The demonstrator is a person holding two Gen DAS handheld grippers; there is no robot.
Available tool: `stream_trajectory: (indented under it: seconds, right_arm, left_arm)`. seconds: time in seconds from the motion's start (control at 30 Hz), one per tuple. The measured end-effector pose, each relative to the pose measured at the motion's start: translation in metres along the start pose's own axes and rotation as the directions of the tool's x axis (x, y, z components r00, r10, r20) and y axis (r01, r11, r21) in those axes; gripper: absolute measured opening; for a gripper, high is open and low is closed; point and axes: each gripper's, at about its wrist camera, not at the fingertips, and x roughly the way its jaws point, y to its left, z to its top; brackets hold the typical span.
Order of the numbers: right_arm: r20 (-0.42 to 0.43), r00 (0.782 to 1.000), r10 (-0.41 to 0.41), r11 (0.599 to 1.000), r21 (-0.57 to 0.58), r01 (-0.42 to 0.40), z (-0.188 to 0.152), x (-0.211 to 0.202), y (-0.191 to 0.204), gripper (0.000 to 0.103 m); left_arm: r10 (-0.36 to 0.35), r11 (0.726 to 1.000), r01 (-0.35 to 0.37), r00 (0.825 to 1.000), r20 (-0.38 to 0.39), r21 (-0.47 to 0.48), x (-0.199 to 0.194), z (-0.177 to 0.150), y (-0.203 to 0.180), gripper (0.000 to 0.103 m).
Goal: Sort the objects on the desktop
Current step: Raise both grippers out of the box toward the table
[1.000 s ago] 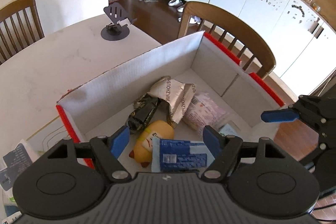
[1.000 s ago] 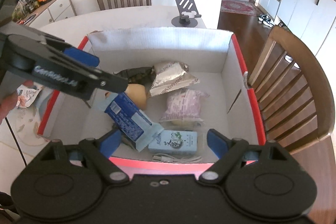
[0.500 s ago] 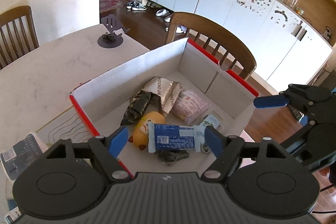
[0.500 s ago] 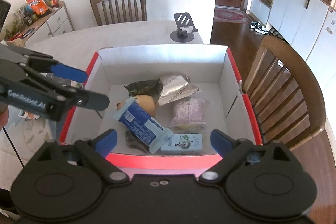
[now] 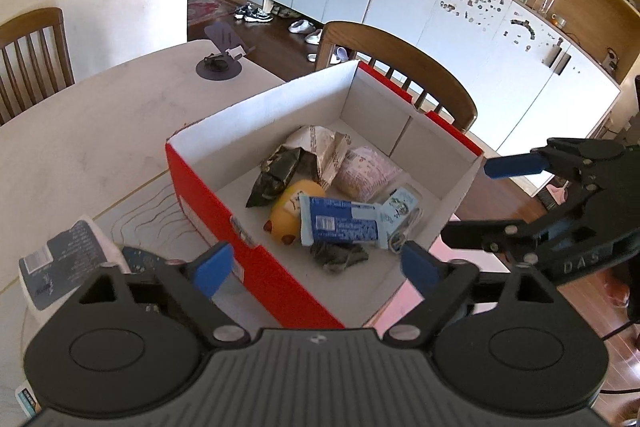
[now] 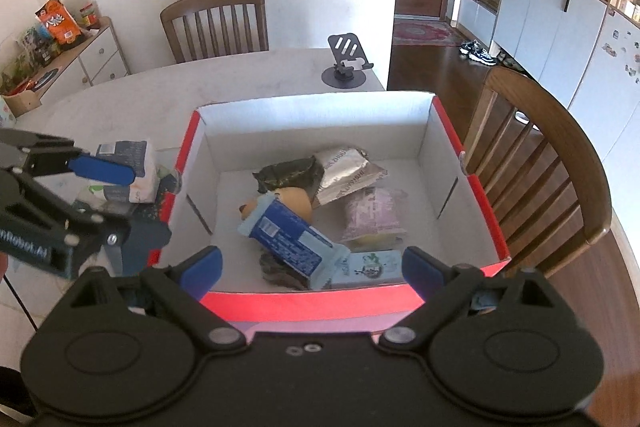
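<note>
A red box [image 5: 200,195] with white inner walls [image 6: 312,305] stands on the pale table. Inside lie a blue packet [image 5: 340,225] [image 6: 286,239] leaning on a yellow toy [image 5: 290,211] [image 6: 298,201], a dark packet [image 5: 276,171], a silver packet [image 5: 324,151], a pink packet [image 5: 366,175] and a small light-blue carton [image 5: 402,213]. My left gripper [image 5: 316,267] [image 6: 116,207] hovers over the box's near left corner. Its jaws are opening and nothing is between them. My right gripper [image 6: 311,267] [image 5: 496,201] hangs open and empty over the box's near edge.
A black phone stand [image 6: 346,63] sits at the table's far end. A wooden chair [image 6: 560,163] stands close to the box's right side, another chair [image 6: 216,23] behind the table. A tissue pack [image 5: 60,263] and other wrapped items lie left of the box.
The blue packet, held between the left fingers a second ago, now lies loose in the box. The left jaws have spread. Both grippers have drawn back and up from the box.
</note>
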Motion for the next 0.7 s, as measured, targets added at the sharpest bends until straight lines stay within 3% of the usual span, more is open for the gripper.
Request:
stream_trajectory:
  seconds: [0.03, 0.7]
  right_arm:
    - [0.003, 1.0, -0.003, 1.0, 0.001, 0.003, 0.0, -0.001, 0.003, 0.097]
    - [0.036, 0.999, 0.01, 0.999, -0.032, -0.009, 0.021, 0.005, 0.082, 0.097]
  left_arm:
    - [-0.001, 1.0, 0.001, 1.0, 0.004, 0.001, -0.003, -0.003, 0.002, 0.102]
    - [0.004, 0.999, -0.003, 1.0, 0.012, -0.049, -0.053, -0.051, 0.057, 0.103]
